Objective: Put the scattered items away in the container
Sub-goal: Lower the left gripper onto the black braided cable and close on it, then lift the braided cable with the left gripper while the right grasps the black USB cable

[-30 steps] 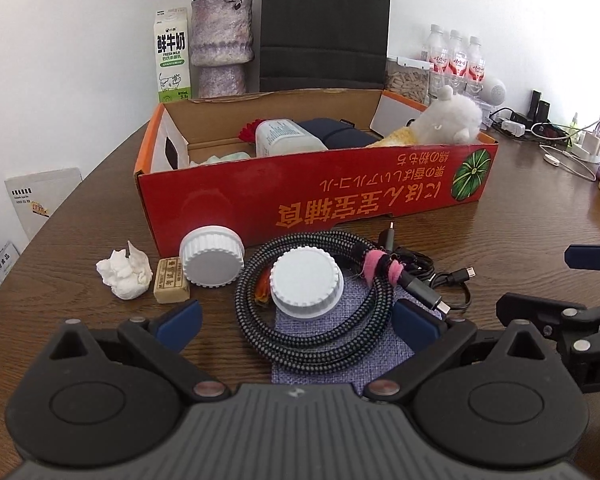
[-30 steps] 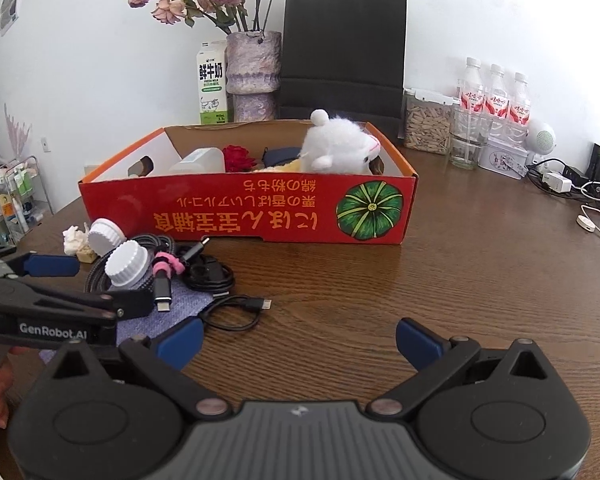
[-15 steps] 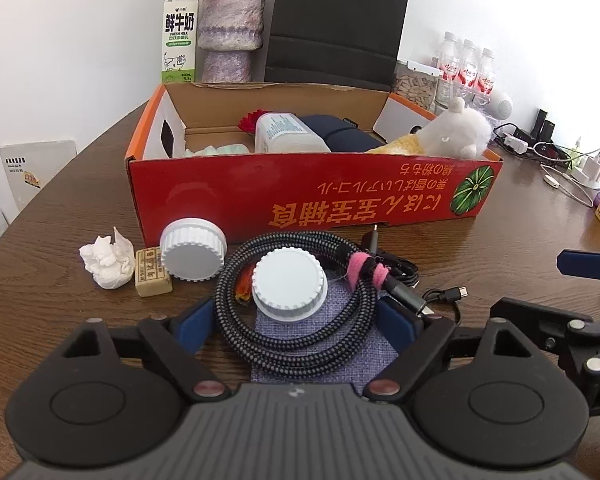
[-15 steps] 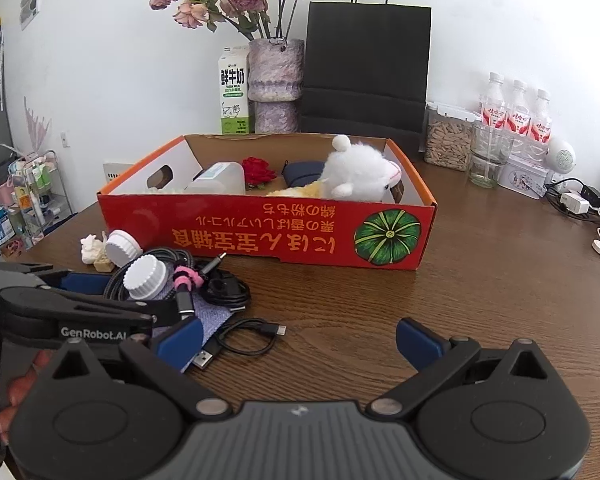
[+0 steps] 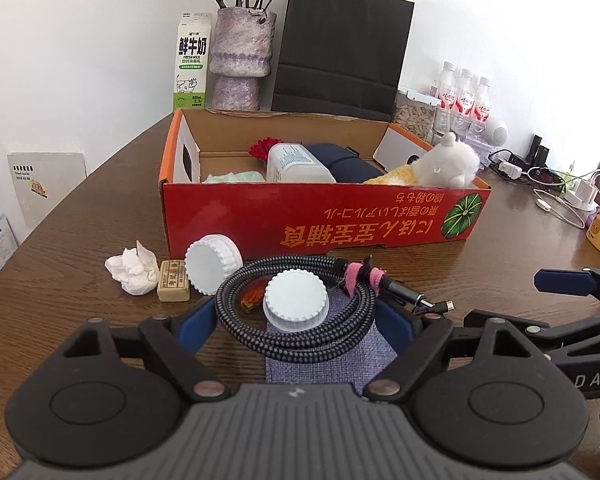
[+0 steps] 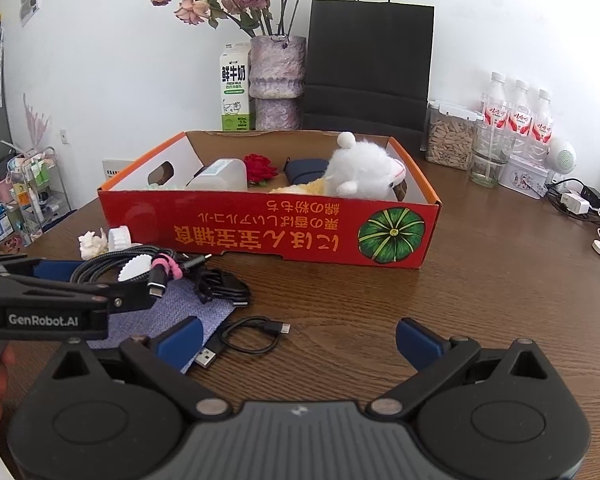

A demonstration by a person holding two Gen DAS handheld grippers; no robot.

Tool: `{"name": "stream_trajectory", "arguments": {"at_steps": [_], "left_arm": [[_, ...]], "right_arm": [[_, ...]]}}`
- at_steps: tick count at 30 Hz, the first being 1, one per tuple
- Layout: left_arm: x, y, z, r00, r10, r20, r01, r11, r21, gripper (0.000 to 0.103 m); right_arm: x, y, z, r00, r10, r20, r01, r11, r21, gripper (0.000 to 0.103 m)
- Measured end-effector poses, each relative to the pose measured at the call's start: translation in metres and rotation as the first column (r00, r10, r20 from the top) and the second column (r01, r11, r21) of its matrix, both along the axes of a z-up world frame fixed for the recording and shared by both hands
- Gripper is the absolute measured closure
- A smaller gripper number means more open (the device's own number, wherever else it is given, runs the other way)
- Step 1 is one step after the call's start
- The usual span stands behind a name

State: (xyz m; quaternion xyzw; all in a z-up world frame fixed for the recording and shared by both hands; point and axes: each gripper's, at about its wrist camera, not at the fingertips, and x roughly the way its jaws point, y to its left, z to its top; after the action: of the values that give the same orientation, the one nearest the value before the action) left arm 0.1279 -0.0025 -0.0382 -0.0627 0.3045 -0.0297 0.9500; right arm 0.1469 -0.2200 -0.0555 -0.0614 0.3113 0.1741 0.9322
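Note:
A red cardboard box holds a white bottle, a dark pouch, a red flower and a white plush toy. In front of it lie a coiled braided cable, a white lid inside the coil, a second white lid, a purple cloth, a tissue wad and a small tan block. My left gripper is open, its fingers on either side of the coil. My right gripper is open and empty above the table, near a thin black USB cable.
Behind the box stand a milk carton, a vase of flowers and a black paper bag. Water bottles, a jar and chargers with cords crowd the right side of the table.
My left gripper has moved forward and down so that its open fingers now flank the cable coil. My right gripper has drawn back and risen a little.

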Motion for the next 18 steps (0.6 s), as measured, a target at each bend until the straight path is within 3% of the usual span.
{"name": "stream_trajectory", "arguments": {"at_steps": [17,18], "left_arm": [[-0.025,0.030,0.012,0.997,0.038,0.061,-0.035,0.998,-0.047,0.019],[-0.025,0.032,0.012,0.997,0.042,0.061,-0.039,0.998,-0.049,0.028]], "right_arm": [[-0.003,0.019,-0.003,1.000,0.004,-0.011,-0.005,0.999,-0.050,0.000],[-0.003,0.021,-0.004,1.000,0.006,-0.012,-0.007,0.999,-0.052,0.000]]}}
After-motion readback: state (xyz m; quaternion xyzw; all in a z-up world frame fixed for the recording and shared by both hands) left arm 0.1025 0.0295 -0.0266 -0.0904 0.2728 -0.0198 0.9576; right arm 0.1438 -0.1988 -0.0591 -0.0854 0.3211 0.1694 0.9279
